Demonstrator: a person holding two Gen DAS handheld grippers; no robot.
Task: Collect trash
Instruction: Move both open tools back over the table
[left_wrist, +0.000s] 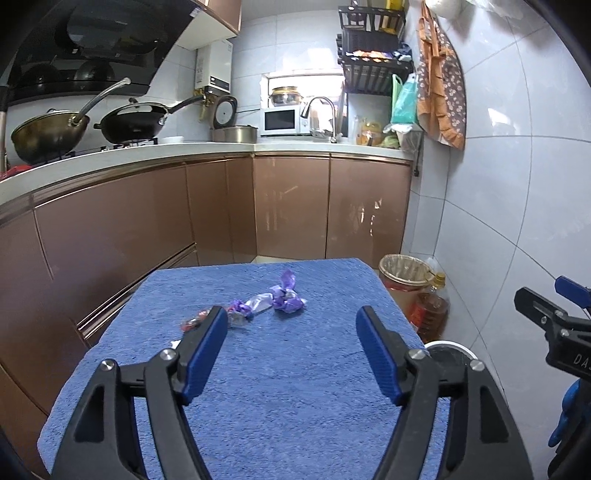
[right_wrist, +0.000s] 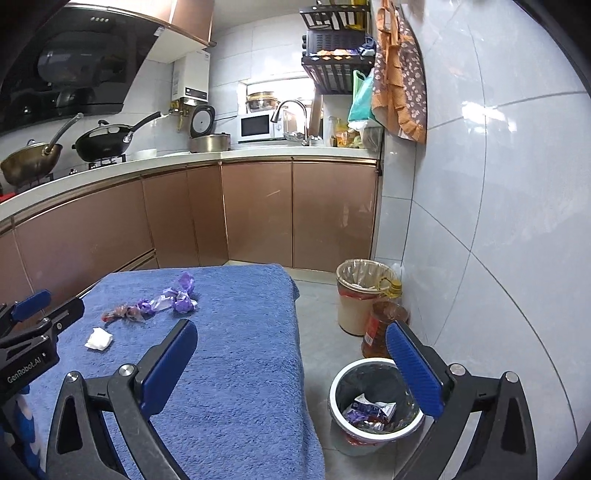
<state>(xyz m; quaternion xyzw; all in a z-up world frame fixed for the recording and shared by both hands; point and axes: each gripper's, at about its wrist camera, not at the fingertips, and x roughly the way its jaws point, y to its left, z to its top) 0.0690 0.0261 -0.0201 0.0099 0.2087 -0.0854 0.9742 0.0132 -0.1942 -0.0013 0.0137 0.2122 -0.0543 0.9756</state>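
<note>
Purple candy wrappers (left_wrist: 284, 297) (right_wrist: 183, 297) lie in a small cluster on the blue towel-covered table (left_wrist: 295, 387) (right_wrist: 240, 369), with a red wrapper (left_wrist: 192, 323) (right_wrist: 120, 312) to their left and a white crumpled tissue (right_wrist: 98, 339) nearer. My left gripper (left_wrist: 291, 332) is open and empty, hovering short of the wrappers. My right gripper (right_wrist: 291, 354) is open and empty over the table's right edge, above the small white-rimmed trash bin (right_wrist: 373, 402), which holds several wrappers. The left gripper shows in the right wrist view (right_wrist: 48, 306), the right one in the left wrist view (left_wrist: 543, 295).
A taller lined waste bin (right_wrist: 360, 295) (left_wrist: 404, 280) and an oil bottle (right_wrist: 382, 328) (left_wrist: 432, 306) stand on the floor by the tiled wall. Brown kitchen cabinets (left_wrist: 288, 206) and a counter with woks run behind the table.
</note>
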